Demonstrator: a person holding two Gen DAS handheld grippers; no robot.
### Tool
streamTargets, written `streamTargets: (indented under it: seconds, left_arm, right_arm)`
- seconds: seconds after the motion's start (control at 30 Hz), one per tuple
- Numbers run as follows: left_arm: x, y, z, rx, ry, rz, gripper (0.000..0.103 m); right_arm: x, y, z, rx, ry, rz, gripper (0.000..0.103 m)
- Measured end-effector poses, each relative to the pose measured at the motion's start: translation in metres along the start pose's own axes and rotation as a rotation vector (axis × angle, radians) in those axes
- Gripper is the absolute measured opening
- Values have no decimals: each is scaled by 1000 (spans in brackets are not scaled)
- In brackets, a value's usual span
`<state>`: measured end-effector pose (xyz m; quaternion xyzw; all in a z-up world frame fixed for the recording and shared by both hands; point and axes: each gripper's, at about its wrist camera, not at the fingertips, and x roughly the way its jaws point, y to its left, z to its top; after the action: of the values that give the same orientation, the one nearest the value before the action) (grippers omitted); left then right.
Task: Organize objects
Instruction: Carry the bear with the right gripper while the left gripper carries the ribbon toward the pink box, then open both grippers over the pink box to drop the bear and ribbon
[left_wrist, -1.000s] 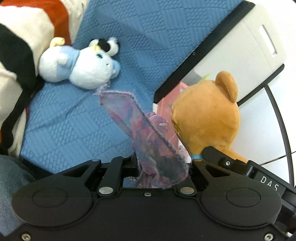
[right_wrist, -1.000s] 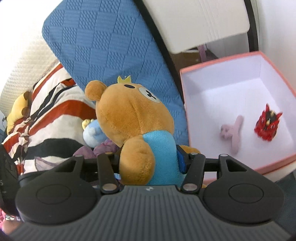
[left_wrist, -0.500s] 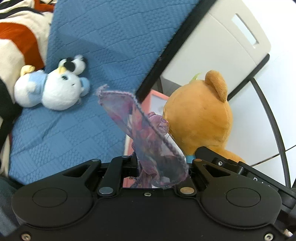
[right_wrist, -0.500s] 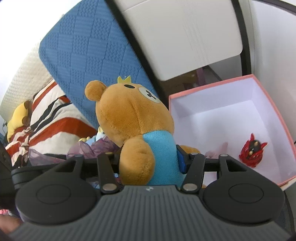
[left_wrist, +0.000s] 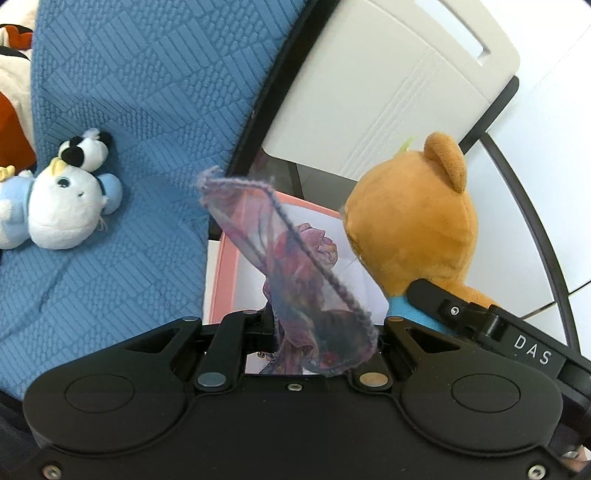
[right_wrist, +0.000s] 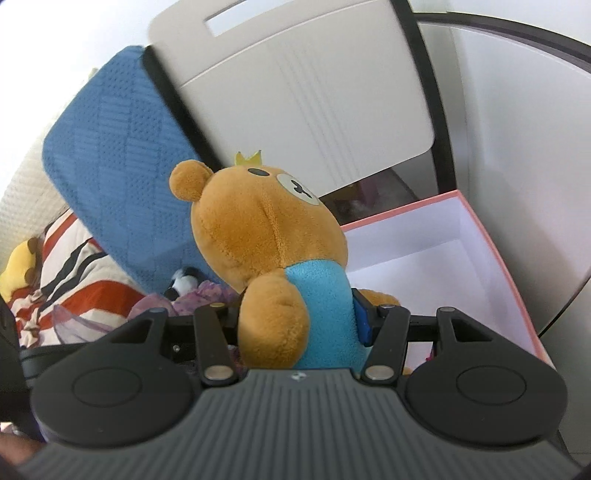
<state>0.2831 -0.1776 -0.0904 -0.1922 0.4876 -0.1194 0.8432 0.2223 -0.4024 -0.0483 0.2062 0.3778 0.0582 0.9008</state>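
Observation:
My left gripper (left_wrist: 325, 325) is shut on a sheer purple patterned pouch (left_wrist: 291, 269), held up over the near edge of a pink-rimmed white box (left_wrist: 221, 273). My right gripper (right_wrist: 306, 317) is shut on a brown teddy bear (right_wrist: 266, 236) with a blue shirt and small yellow crown, held upright beside the same box (right_wrist: 495, 236). The bear also shows in the left wrist view (left_wrist: 417, 225), to the right of the pouch. The box floor is mostly hidden by the bear and grippers.
A white and blue plush toy (left_wrist: 59, 199) lies on a blue quilted cushion (left_wrist: 140, 110). A beige chair back (right_wrist: 295, 96) stands behind the box. A striped red, black and white blanket (right_wrist: 74, 266) and a yellow plush (right_wrist: 18, 269) lie left.
Both grippers have swung right and tilted up with their loads. The box has slid lower in the right wrist view, and its small toys have gone out of sight.

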Motion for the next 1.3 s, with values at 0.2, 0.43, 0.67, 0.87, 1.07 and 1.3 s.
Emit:
streamTargets:
  seconds: [0.2,0.43,0.67,0.87,1.07,1.3]
  left_arm:
    - [38,-6,-4,-6,49,5,12]
    - [83,-5,-12,10,119,42,12]
    - [119,-1,-22,6,168,66,13]
    - [141,-1,-27,-18,193,50,13]
    - [145,0,-27,-19,196,64,13]
    - [131,-4,-22,-15,193,55,44]
  right_arm:
    - [25,-20,2,12,33,-10,56]
    - [69,-47,1,37,100,-26,56]
    - [110,-64,-4,53,158,-35,56]
    - [135,-71,-4,54,195,-43,57]
    - [148,-75,-6,47,217,-52,57]
    - [147,-82,-3,122,222,-33,77]
